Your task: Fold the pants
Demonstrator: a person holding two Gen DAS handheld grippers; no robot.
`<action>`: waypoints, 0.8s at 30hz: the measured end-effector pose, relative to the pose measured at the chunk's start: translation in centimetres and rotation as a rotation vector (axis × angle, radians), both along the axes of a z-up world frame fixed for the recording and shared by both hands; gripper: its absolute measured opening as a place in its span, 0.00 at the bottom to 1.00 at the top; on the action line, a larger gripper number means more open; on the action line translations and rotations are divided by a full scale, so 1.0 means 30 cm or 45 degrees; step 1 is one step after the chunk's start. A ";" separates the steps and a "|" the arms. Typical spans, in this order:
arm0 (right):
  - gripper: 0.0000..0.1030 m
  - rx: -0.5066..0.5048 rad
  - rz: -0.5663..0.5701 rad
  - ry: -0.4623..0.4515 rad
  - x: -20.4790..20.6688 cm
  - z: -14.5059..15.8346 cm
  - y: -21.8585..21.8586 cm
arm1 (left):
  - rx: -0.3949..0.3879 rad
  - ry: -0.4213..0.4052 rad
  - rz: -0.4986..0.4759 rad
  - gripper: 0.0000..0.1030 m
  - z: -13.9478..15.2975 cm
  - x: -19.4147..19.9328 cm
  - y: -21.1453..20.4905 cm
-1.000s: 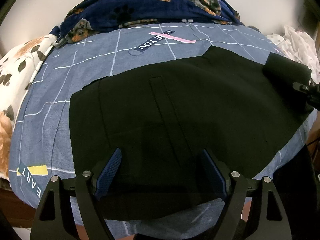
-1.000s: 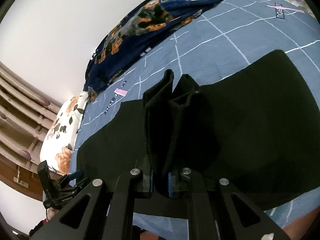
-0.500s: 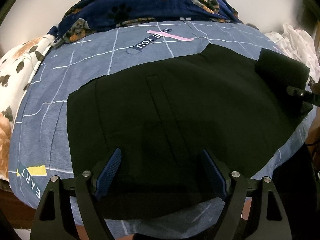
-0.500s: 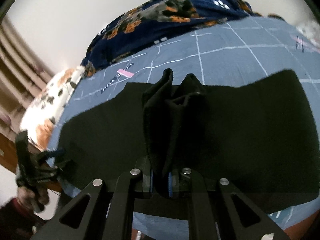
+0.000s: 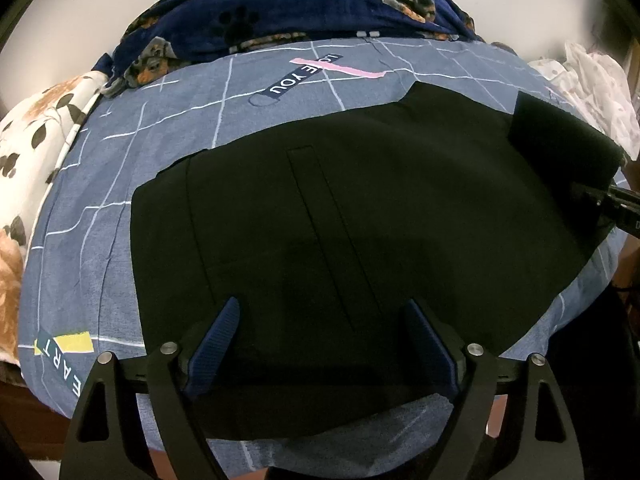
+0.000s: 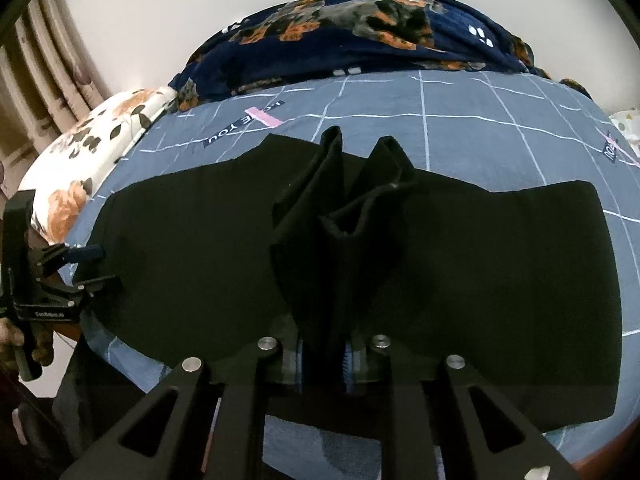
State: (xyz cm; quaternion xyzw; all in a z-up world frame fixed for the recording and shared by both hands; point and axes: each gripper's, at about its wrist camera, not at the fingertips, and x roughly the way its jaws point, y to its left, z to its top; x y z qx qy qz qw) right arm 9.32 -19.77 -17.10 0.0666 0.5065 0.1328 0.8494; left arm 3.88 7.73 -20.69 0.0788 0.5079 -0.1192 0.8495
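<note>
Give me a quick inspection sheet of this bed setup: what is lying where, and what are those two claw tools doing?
Surface: blue grid-pattern bedsheet with printed word labels.
Job's things: black pants spread flat across the sheet; one bunched fold lifted above the rest.
Clutter: navy dog-print blanket heaped along the far edge; floral pillow at one end; white crumpled cloth at the other.
Grippers: left gripper open, over the near edge of the pants, holding nothing; right gripper shut on the raised fold.
Cables: nothing seen.
Surroundings: pale wall; curtain folds beside the bed.
</note>
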 end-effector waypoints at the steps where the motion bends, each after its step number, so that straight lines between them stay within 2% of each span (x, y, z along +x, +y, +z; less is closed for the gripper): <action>1: 0.17 -0.001 0.003 0.000 -0.002 -0.001 0.001 | 0.002 -0.001 -0.002 0.83 0.000 -0.003 -0.002; 15: 0.26 -0.029 0.038 0.005 -0.005 -0.011 0.028 | 0.009 -0.002 -0.008 0.84 -0.004 0.002 -0.002; 24: 0.36 -0.040 0.064 0.009 -0.009 -0.020 0.052 | 0.015 0.000 -0.012 0.84 -0.003 0.005 -0.005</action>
